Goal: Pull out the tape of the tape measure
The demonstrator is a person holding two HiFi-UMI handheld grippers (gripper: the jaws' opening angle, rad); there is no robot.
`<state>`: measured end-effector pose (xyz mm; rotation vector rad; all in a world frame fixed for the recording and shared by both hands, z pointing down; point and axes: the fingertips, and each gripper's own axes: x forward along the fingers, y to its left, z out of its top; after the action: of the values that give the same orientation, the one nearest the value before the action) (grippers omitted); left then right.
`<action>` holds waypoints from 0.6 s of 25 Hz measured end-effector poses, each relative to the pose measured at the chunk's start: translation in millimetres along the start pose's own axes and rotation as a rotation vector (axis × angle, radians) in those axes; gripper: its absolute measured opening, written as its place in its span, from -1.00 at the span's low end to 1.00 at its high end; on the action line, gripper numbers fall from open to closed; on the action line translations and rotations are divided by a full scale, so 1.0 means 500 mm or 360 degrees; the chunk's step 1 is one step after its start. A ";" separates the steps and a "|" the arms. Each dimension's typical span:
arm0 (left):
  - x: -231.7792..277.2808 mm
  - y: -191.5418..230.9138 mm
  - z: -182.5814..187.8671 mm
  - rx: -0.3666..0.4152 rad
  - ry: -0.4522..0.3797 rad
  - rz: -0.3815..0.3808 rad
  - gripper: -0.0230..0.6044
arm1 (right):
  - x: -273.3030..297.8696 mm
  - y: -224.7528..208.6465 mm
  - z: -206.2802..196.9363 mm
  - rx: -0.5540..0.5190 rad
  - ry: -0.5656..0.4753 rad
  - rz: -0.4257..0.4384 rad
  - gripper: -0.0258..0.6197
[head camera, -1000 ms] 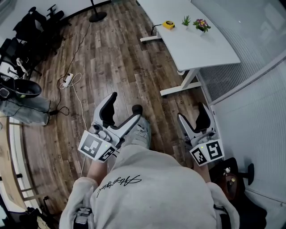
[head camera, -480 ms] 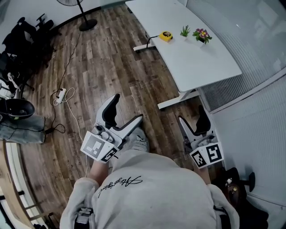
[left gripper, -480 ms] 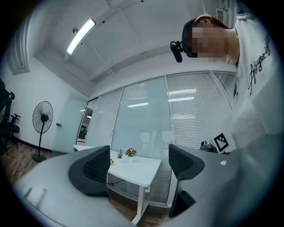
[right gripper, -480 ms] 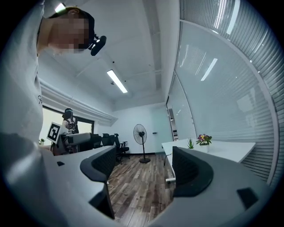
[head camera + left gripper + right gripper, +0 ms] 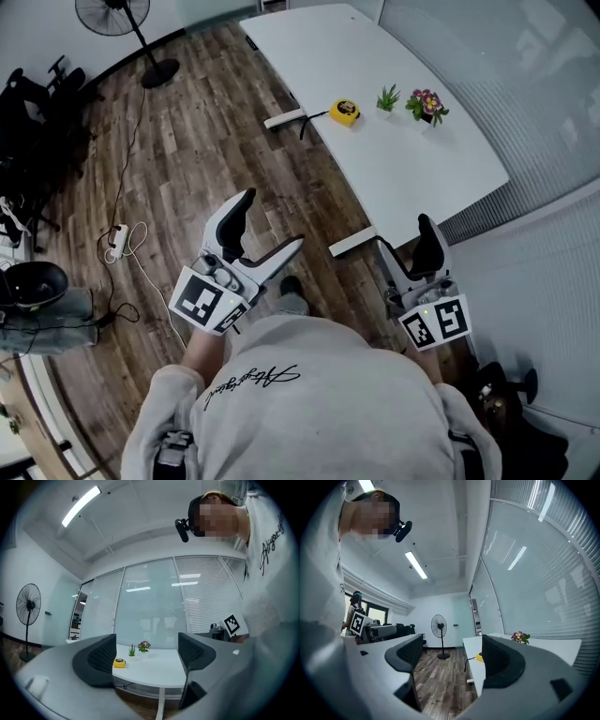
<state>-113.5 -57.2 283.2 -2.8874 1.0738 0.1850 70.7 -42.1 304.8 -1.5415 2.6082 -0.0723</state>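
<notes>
Both grippers are empty, jaws spread wide with nothing between them. In the head view the left gripper (image 5: 272, 221) sits at 11 o'clock from the torso, over the wood floor (image 5: 206, 141). The right gripper (image 5: 403, 234) is at 1 o'clock, by the near end of the table (image 5: 309, 47).

The tape measure (image 5: 345, 113) is yellow and lies on the white table at roughly 12 o'clock, close to the table's left edge. It is well apart from both grippers and untouched. A small green plant (image 5: 387, 97) and a flower pot (image 5: 427, 101) stand at its 3 o'clock, near each other.

In the left gripper view the tape measure shows far off, just inside the left jaw, with both plants at its 1 o'clock. In the right gripper view only a yellow sliver of it shows against the right jaw's inner edge.

A standing fan (image 5: 111, 14) is at 11 o'clock on the floor. A power strip (image 5: 117, 242) lies at 9 o'clock of the left gripper.
</notes>
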 end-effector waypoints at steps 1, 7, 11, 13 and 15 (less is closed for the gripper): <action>0.012 0.020 0.001 0.0013 0.0001 -0.0015 0.33 | 0.021 -0.005 0.002 0.0001 -0.0003 -0.0012 0.24; 0.076 0.132 -0.001 -0.0001 0.0002 -0.0072 0.34 | 0.128 -0.032 0.003 0.0012 0.0003 -0.0075 0.24; 0.113 0.181 -0.021 -0.0011 0.0020 -0.0116 0.34 | 0.182 -0.057 -0.007 0.0013 0.0018 -0.0119 0.24; 0.126 0.202 -0.028 -0.0020 0.0028 -0.0128 0.34 | 0.207 -0.064 -0.012 0.0005 0.0034 -0.0129 0.23; 0.138 0.220 -0.035 -0.0027 0.0039 -0.0151 0.34 | 0.232 -0.073 -0.013 0.0003 0.0035 -0.0143 0.23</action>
<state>-132.0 -187.0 290.5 -2.9549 0.9408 0.1553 46.5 -161.2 306.3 -1.6660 2.5536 -0.0996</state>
